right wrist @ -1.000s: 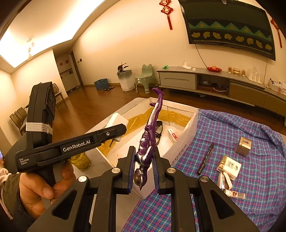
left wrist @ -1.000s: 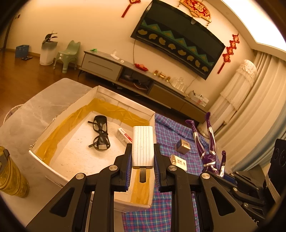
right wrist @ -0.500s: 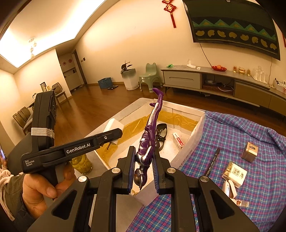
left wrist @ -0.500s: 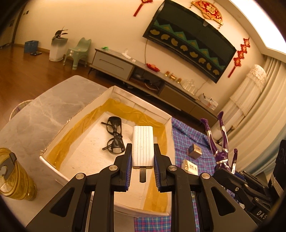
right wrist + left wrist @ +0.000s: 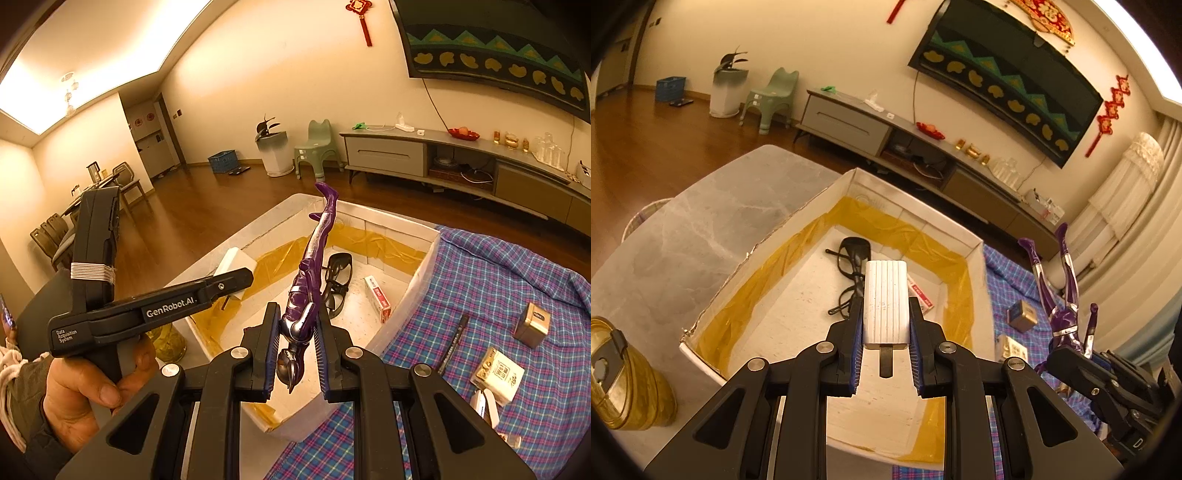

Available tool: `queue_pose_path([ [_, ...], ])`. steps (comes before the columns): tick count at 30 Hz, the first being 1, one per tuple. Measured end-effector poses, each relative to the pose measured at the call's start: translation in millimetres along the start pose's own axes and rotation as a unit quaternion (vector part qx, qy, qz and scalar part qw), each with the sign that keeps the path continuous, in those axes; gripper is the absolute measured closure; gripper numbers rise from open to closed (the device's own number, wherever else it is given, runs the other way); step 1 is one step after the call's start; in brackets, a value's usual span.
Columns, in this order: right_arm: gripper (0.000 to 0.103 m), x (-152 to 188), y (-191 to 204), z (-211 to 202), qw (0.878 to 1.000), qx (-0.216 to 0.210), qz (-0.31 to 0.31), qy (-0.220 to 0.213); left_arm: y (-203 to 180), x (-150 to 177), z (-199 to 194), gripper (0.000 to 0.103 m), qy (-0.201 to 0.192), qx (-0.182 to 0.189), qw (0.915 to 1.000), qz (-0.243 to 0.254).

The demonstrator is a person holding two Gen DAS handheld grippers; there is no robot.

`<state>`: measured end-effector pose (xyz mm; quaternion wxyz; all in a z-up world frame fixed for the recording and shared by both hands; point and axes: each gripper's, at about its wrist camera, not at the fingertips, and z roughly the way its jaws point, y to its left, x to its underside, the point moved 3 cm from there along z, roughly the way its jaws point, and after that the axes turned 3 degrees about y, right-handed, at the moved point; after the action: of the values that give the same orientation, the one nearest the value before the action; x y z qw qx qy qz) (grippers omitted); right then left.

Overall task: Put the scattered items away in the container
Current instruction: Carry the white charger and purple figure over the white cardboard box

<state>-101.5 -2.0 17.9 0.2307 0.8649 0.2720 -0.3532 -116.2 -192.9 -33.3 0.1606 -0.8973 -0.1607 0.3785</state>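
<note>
My left gripper [image 5: 885,323] is shut on a white ribbed block [image 5: 885,301], held over the near part of the white foam box [image 5: 973,242] with yellow tape inside. Black glasses [image 5: 852,254] and a small red-and-white carton [image 5: 921,295] lie on the box floor. My right gripper [image 5: 295,326] is shut on a purple figurine [image 5: 314,254], head down and legs up, above the box's near right corner [image 5: 430,236]. The same figurine [image 5: 1065,295] shows right of the box in the left wrist view. In the right wrist view the left gripper [image 5: 236,280] and white block [image 5: 236,260] are at left.
On the plaid cloth [image 5: 498,266] right of the box lie a black pen [image 5: 452,343], a small metal tin [image 5: 533,325], a yellow-white packet [image 5: 498,374] and a white item [image 5: 484,404]. An amber bottle [image 5: 626,373] stands on the marble table [image 5: 701,229] left of the box.
Both grippers have moved forward and a little down toward the box with their loads; the box looks nearer and larger in both views. Neither grip has changed.
</note>
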Motion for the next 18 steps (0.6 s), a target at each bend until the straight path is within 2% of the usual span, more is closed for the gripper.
queue_pose_path([
  [9,0.084,-6,-10,25,1.000,-0.014,0.011,0.025,6,-3,14,0.081,0.009,-0.028,0.9995,0.010],
  [18,0.084,-4,-18,51,0.998,-0.020,0.013,0.051,20,-9,29,0.081,0.016,-0.075,0.9969,0.020],
])
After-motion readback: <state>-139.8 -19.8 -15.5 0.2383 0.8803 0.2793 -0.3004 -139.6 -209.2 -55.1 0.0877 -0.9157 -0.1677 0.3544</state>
